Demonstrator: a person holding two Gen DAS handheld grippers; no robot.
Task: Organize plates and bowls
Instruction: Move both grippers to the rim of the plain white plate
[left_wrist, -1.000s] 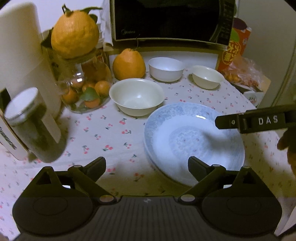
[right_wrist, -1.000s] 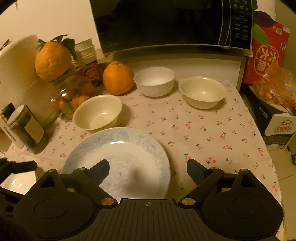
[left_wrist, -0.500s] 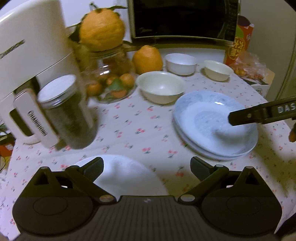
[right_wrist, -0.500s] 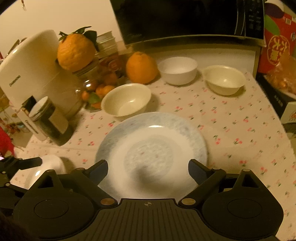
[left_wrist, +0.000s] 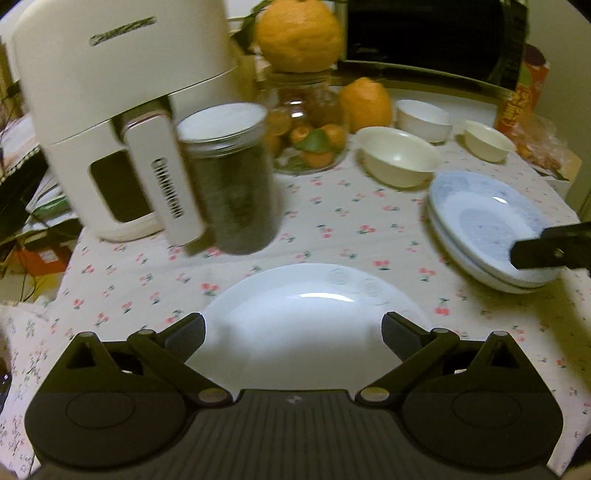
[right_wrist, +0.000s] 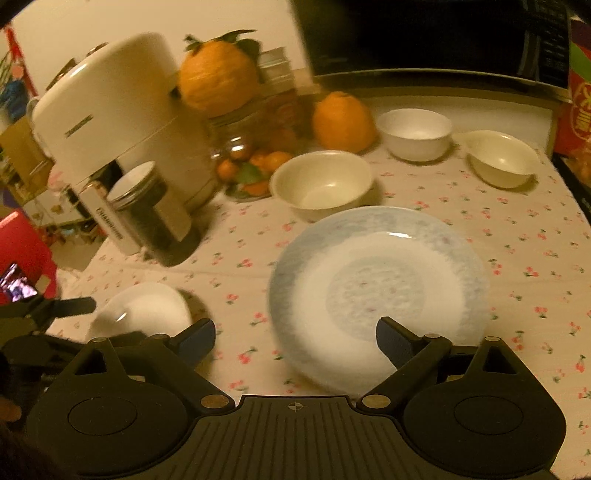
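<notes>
the left gripper (left_wrist: 293, 330) hovers over a plain white plate (left_wrist: 314, 317) at the near edge of the cherry-print tablecloth (left_wrist: 332, 218); its jaws have just been opening and stand spread wide, with the plate below them and nothing gripped. the right gripper (right_wrist: 295, 338) is also released and empty, above the near rim of the blue-patterned plates (right_wrist: 376, 291), a stack of 2 in the left wrist view. behind the stack sit 3 bowls: a large cream bowl (right_wrist: 321, 182), a white bowl (right_wrist: 415, 133) and a small cream bowl (right_wrist: 500, 158). a dark jar (left_wrist: 231, 177) stands beside a white appliance (left_wrist: 122, 99), with a glass jar of small oranges (left_wrist: 308, 144) nearby.
</notes>
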